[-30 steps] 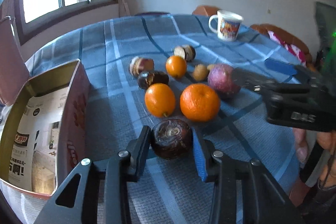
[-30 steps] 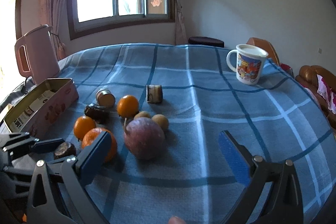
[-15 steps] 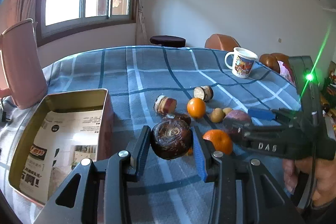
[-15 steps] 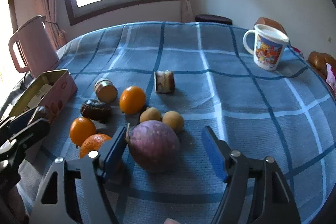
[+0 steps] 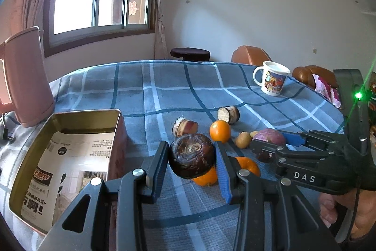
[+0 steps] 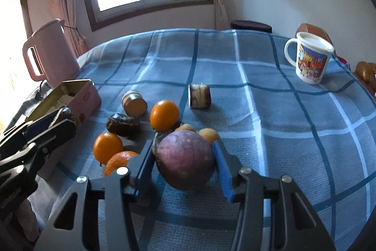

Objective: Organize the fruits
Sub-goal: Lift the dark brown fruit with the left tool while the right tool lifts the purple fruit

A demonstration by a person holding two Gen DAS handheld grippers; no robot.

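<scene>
Blue-checked table (image 6: pixel 270 109) carried oranges (image 6: pixel 164 114), purple fruit (image 6: pixel 185 159), mug (image 6: pixel 310 58), tin box (image 5: pixel 70 149), pink kettle (image 6: pixel 51 53).

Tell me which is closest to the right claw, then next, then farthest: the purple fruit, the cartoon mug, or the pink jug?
Going by the right wrist view:
1. Purple fruit: between the right claw's pads.
2. Pink jug: far left, behind the tin.
3. Cartoon mug: far right, at the table's back edge. Jug and mug are nearly level, so that order is uncertain.

A blue tablecloth (image 6: pixel 258 109) checked with pale and dark lines carries bright orange fruits (image 6: pixel 164 114) and a dull purple round fruit (image 6: pixel 185 159). The tin box (image 5: pixel 70 133) is pink outside and gold inside; the mug (image 6: pixel 310 58) is white with a cartoon print, the kettle (image 6: pixel 54 53) pale pink
</scene>
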